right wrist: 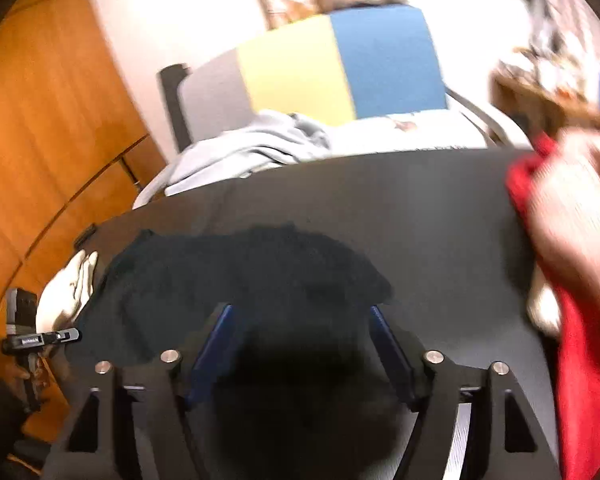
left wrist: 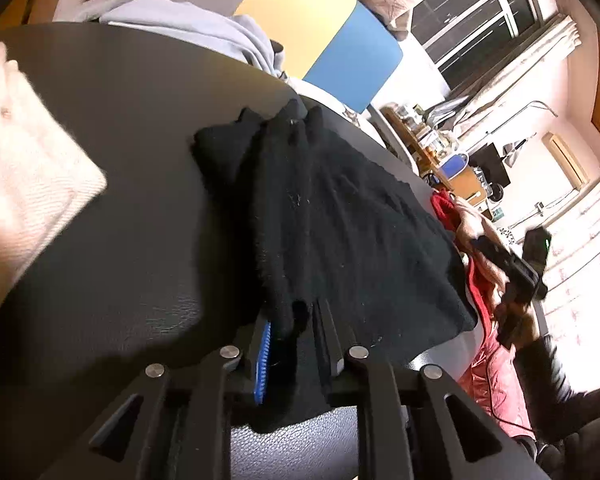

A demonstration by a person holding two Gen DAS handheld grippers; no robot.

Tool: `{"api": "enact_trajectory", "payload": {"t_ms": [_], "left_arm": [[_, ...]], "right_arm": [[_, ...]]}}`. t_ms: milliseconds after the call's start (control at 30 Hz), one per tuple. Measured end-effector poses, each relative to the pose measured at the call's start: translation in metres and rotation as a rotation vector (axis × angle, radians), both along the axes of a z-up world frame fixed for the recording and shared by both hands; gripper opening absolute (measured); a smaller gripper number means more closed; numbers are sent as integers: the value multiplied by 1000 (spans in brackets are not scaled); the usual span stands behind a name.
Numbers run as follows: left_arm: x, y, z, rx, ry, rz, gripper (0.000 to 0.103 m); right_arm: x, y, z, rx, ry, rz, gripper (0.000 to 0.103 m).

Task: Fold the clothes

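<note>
A black knit garment (left wrist: 340,220) lies bunched on a dark leather-look table (left wrist: 120,200). My left gripper (left wrist: 292,320) is shut on the garment's near edge, and cloth hangs between its fingers. In the right wrist view the same black garment (right wrist: 240,276) lies ahead of my right gripper (right wrist: 300,320), which is open, with the cloth's near edge between its blue pads (right wrist: 216,336). The right gripper also shows at the right in the left wrist view (left wrist: 516,276). This view is blurred.
A cream folded cloth (left wrist: 28,168) lies at the table's left. A red and pink garment (right wrist: 572,280) lies at its right edge. A grey garment (right wrist: 252,144) lies on a bed behind the table, with a yellow and blue headboard (right wrist: 340,68) beyond.
</note>
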State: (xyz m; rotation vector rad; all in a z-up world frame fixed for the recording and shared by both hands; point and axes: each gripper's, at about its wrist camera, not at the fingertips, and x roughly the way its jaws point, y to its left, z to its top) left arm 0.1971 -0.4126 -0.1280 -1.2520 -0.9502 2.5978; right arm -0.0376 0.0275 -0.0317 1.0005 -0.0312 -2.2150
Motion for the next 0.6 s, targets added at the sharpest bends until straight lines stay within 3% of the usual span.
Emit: {"api": "enact_trajectory", "payload": {"t_ms": [100, 133, 200, 267, 433, 600], "left_arm": [[-9, 12, 1, -74, -16, -41, 14], [-11, 16, 3, -105, -23, -56, 8], [-16, 23, 7, -170, -38, -85, 6], [-16, 26, 13, -195, -34, -119, 5], [-4, 36, 8, -245, -70, -201, 4], [-3, 21, 16, -168, -39, -151, 8]], "right_arm": [[-20, -38, -6, 47, -8, 72, 70], [-28, -53, -16, 110, -33, 91, 63], [-43, -71, -39, 231, -116, 88, 29], [-44, -72, -40, 227, -126, 93, 8], [-34, -48, 2, 227, 25, 3, 5], [-40, -33, -38, 294, -41, -37, 5]]}}
